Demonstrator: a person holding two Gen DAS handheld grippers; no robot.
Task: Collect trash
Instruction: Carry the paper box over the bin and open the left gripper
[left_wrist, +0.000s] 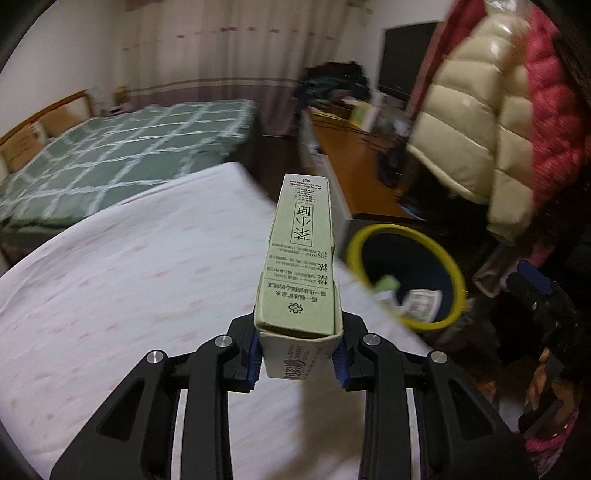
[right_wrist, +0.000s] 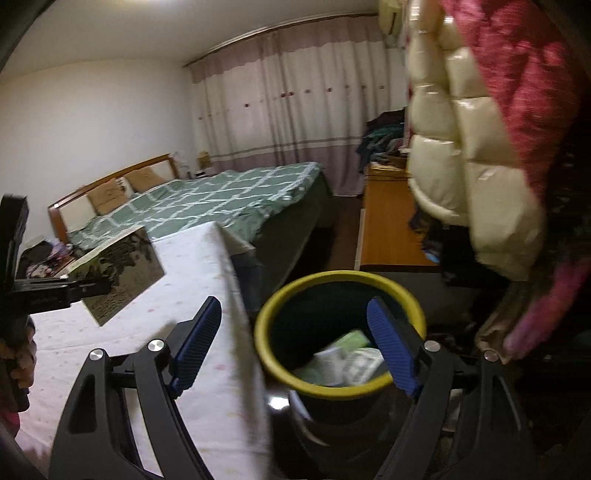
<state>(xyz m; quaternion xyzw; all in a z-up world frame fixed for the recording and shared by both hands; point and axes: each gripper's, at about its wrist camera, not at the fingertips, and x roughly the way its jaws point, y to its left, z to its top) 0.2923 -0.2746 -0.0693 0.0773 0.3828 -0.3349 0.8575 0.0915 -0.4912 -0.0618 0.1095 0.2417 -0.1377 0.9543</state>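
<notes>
While blurred, carton (left_wrist: 301, 254) clamped in left gripper (left_wrist: 298, 360)

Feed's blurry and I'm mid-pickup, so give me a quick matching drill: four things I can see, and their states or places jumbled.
Things:
1. left tongs
2. right tongs
3. green carton
4. yellow-rimmed bin

States:
A. open, holding nothing
B. clamped by its lower end, over the white cloth
C. beside the table edge, trash inside
D. shut on a box

Pairs: 1-D, 2-A, 3-B, 4-C
</notes>
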